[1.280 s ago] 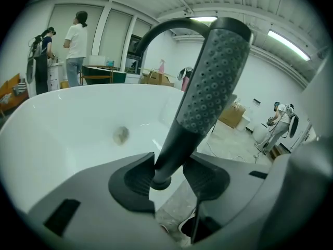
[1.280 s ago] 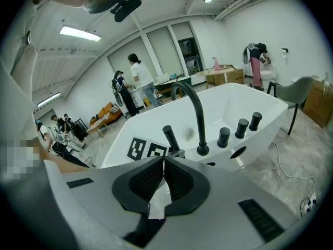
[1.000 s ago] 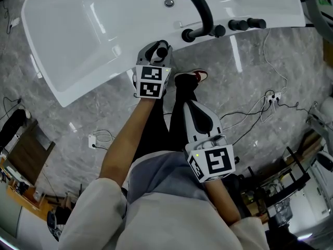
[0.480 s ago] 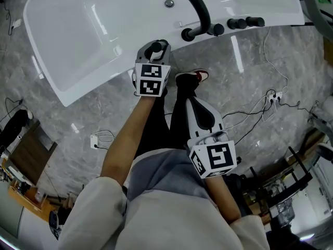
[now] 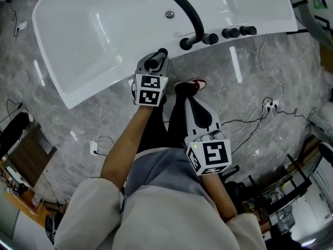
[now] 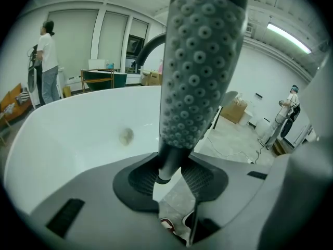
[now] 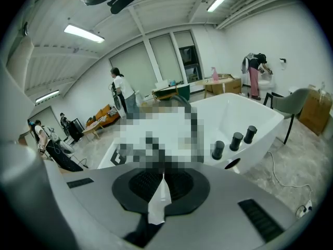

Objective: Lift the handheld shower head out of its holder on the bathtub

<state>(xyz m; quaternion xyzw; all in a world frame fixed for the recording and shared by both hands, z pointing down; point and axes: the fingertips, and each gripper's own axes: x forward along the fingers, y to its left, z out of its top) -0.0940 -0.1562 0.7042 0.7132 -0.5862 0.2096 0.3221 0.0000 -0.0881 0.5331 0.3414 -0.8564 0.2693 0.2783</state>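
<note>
The shower head (image 6: 195, 72), grey with rows of nozzles, stands upright between my left gripper's (image 6: 171, 171) pads, which press on its thin black neck. These jaws have just been closing on it. From the head view the left gripper (image 5: 155, 62) sits at the near rim of the white bathtub (image 5: 104, 30), with the shower head's black handle (image 5: 162, 52) poking out of it. The holder is hidden beneath. My right gripper (image 5: 193, 100) hangs lower, over the person's legs, away from the tub. Its jaws (image 7: 160, 184) are shut on nothing.
A black curved spout (image 5: 187, 12) and three black knobs (image 5: 229, 33) line the tub rim right of the left gripper. Cables and a power strip (image 5: 270, 104) lie on the marble floor. The person's shoe (image 5: 190, 83) is below the rim. People stand far off.
The left gripper's jaws have narrowed onto the shower head's handle and it has risen slightly. The right gripper has stayed about where it was.
</note>
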